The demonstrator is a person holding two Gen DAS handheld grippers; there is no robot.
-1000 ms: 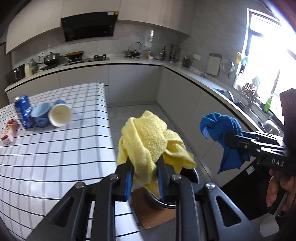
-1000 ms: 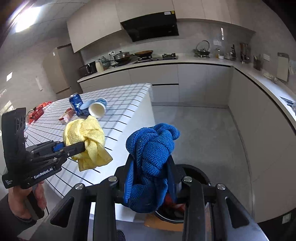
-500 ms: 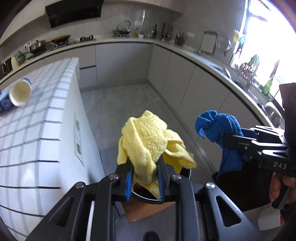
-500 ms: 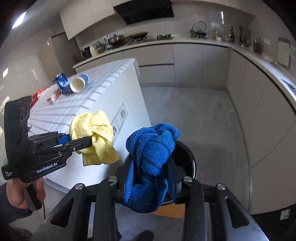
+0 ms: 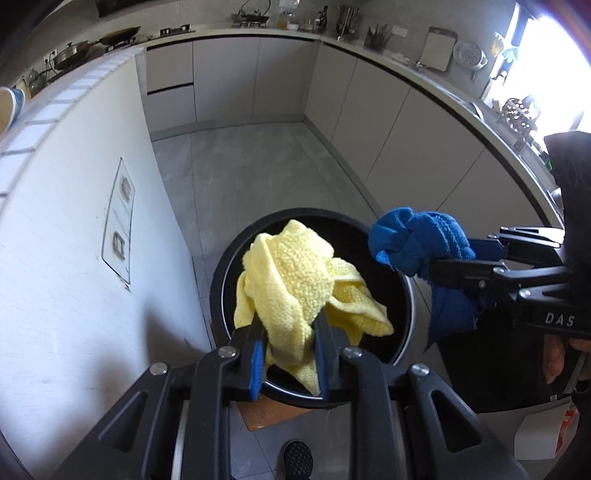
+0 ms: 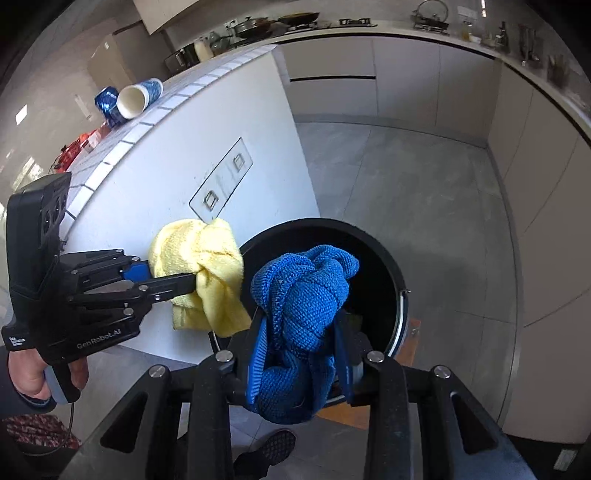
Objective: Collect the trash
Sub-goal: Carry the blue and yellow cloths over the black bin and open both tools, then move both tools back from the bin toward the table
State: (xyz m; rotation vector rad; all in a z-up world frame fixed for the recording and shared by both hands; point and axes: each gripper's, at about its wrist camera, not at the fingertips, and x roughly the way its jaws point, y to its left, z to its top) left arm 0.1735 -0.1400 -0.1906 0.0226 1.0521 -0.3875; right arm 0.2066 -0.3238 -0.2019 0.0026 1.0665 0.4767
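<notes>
Blue cloth between right gripper fingers, above black bin.

- A home kitchen: a long bench curves ahead and to the right of the left claw.
- Pans and a kettle sit far ahead of the right claw.
- A tiled island stands to its left.
- A drying rack sits by the window.

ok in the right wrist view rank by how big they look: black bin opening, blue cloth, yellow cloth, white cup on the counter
1. black bin
2. blue cloth, though it sits closest to the camera, which inflates it
3. yellow cloth
4. white cup, far off on the counter, so its true size is unsure
</notes>
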